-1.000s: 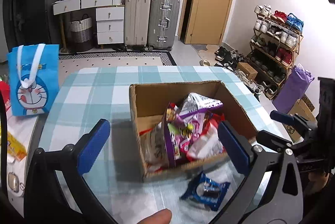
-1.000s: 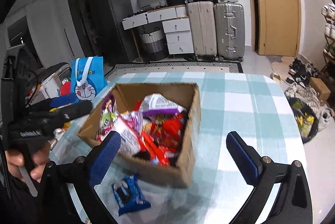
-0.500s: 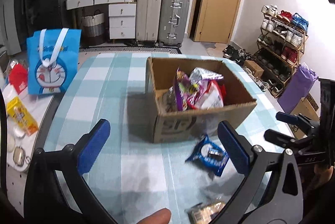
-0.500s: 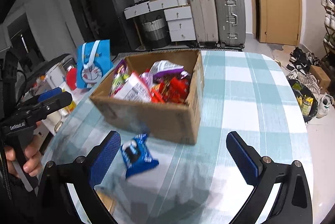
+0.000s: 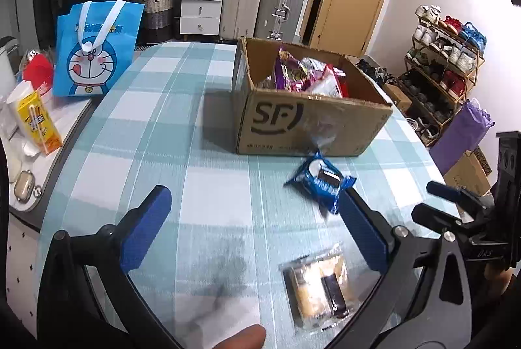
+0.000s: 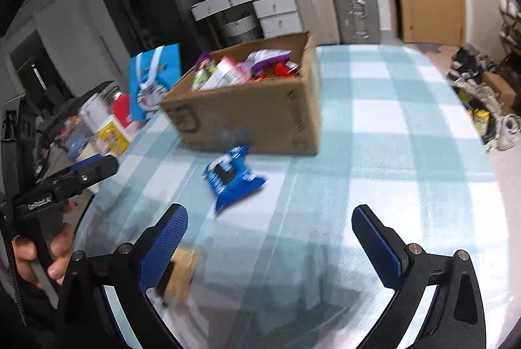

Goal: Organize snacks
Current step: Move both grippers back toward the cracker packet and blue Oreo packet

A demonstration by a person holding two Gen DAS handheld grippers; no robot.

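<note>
Two grippers, both with blue-padded fingers spread wide and nothing between them. The left gripper (image 5: pixel 257 228) hangs over the checked tablecloth (image 5: pixel 156 127) in the lower half of its view; the right gripper (image 6: pixel 270 238) does the same over the cloth at the bottom of its own frame.

Just past the left gripper's right finger lies a blue cookie packet (image 5: pixel 320 181), crinkled, a dark sandwich biscuit printed on it, resting on the cloth just in front of the cardboard box (image 5: pixel 306 127). Lower right in the left view sits a clear-wrapped pastry (image 5: pixel 317 287), tan with a dark filling, flat on the cloth. In the right view that pastry is blurred, partly behind the left finger.

The box, centre frame, open-topped, is marked "SF" on its front wall. Inside: a heap of snack bags (image 5: pixel 306 75), purple, pink, red and white, piled near the rim.

Upper left, a blue cartoon tote bag (image 5: pixel 96 50) stands upright.
</note>
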